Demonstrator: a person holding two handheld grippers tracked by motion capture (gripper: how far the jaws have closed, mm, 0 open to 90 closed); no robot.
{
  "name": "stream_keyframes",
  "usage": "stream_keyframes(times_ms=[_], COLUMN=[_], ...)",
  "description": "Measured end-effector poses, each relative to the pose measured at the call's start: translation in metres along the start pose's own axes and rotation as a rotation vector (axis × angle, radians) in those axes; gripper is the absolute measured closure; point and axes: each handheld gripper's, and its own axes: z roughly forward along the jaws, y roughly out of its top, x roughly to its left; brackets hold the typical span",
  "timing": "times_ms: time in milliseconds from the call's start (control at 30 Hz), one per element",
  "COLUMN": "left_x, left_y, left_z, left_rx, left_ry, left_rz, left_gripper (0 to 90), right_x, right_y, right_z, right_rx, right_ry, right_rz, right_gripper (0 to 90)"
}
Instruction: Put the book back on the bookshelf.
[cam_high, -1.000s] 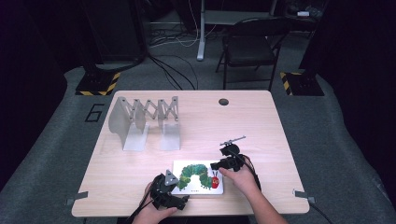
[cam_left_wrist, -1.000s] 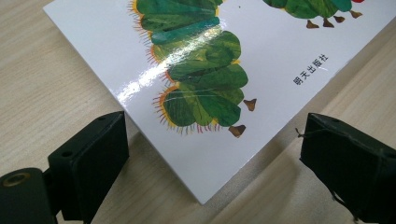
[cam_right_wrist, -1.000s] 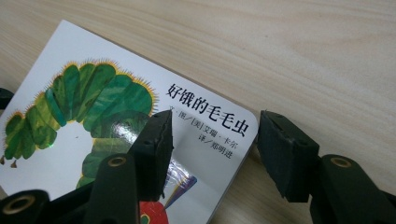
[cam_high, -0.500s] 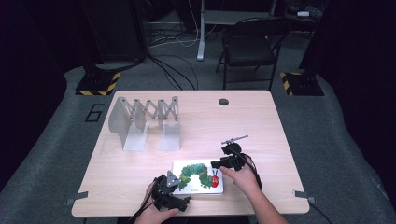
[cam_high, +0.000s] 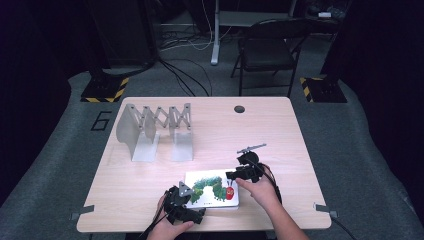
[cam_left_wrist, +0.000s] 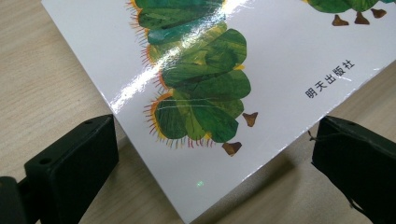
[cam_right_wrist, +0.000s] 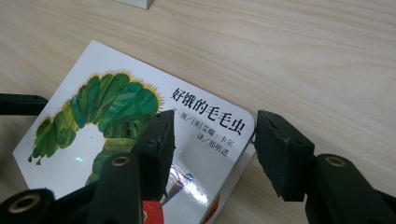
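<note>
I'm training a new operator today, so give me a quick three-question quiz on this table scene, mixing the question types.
1. True or false: the left claw is clamped shut on the glossy white caterpillar picture book.
2. Multiple choice: the grey metal folding book rack stands A) on the book, B) at the table's far left part, apart from the book, C) on the floor.
3. Which corner area of the book does the right claw straddle: the title end or the tail end?

Key: 1 false, its jaws stand open either side of a corner. 2 B. 3 the title end.
</note>
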Motion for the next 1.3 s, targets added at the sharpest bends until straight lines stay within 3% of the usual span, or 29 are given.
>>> stream_keyframes(times_ms=[233,433,767,1300], left_x=[-0.006,-0.011,-0.013,-0.015], left_y=[0.004,0.005,0.004,0.001], left_z=[0.003,0.006,0.006,0.005], left_rx=[0.03,0.041,0.022,0.024], left_ry=[0.051,0.105,0.113,0.118], left_rz=[-0.008,0.017,-0.016,-0.002], left_gripper=[0.1,0.0,0.0,0.2], right_x=[0.002,0.002,0.003,-0.005], right_y=[0.0,0.0,0.0,-0.003], right_z=[-0.001,-0.002,-0.004,0.008], right_rx=[0.0,0.0,-0.015,0.031], right_ry=[-0.002,-0.004,0.001,0.007], right_rz=[-0.003,-0.005,0.008,0.039], right_gripper=[47.9,48.3,50.2,51.7])
